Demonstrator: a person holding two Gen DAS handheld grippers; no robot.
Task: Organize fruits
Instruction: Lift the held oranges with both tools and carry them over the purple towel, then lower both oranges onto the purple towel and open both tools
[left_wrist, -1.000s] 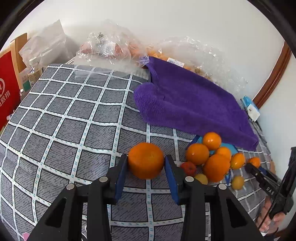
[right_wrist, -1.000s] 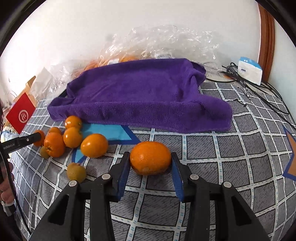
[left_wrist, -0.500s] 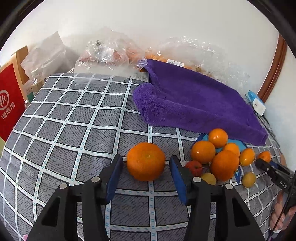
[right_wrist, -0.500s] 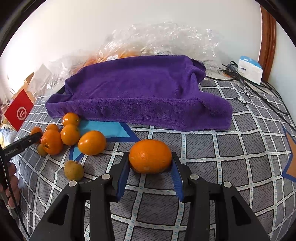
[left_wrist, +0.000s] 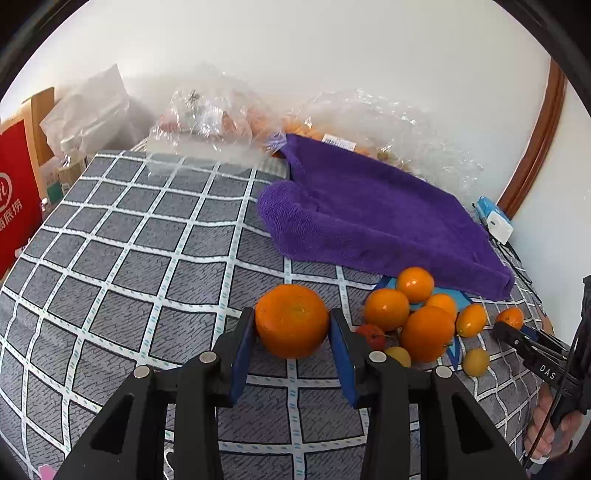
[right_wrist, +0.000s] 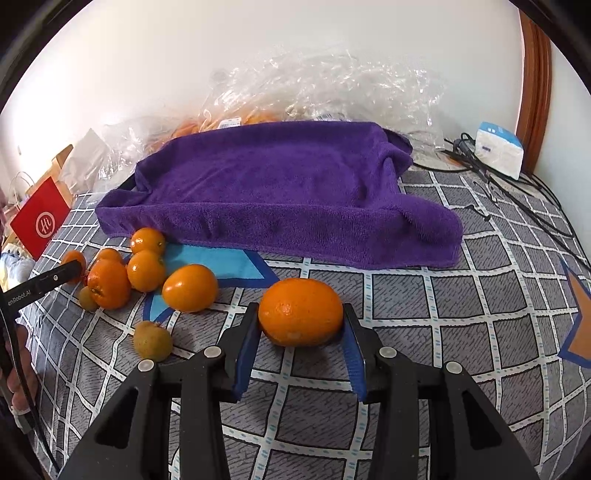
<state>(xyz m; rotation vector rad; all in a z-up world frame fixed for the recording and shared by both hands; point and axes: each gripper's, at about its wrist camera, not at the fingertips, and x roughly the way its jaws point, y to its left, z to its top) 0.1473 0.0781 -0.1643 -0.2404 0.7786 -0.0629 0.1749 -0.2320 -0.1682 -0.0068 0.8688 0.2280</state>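
My left gripper (left_wrist: 292, 325) is shut on a large round orange (left_wrist: 291, 320), held just above the checked cloth. My right gripper (right_wrist: 300, 321) is shut on an oval orange (right_wrist: 300, 312), low over the cloth. A cluster of several oranges and small yellow-green fruits (left_wrist: 424, 321) lies to the right of the left gripper; in the right wrist view the cluster (right_wrist: 144, 271) lies to the left. A purple towel (right_wrist: 280, 184) is spread behind the fruits.
A grey checked tablecloth (left_wrist: 129, 266) covers the table. Clear plastic bags with fruit (left_wrist: 207, 114) lie along the back wall. A red box (left_wrist: 14, 206) stands at the left edge. A white adapter with cables (right_wrist: 498, 149) lies at the back right.
The left gripper opened around its orange half a second ago and has closed on it again. The right gripper has kept its orange and has drawn slightly closer to the towel.
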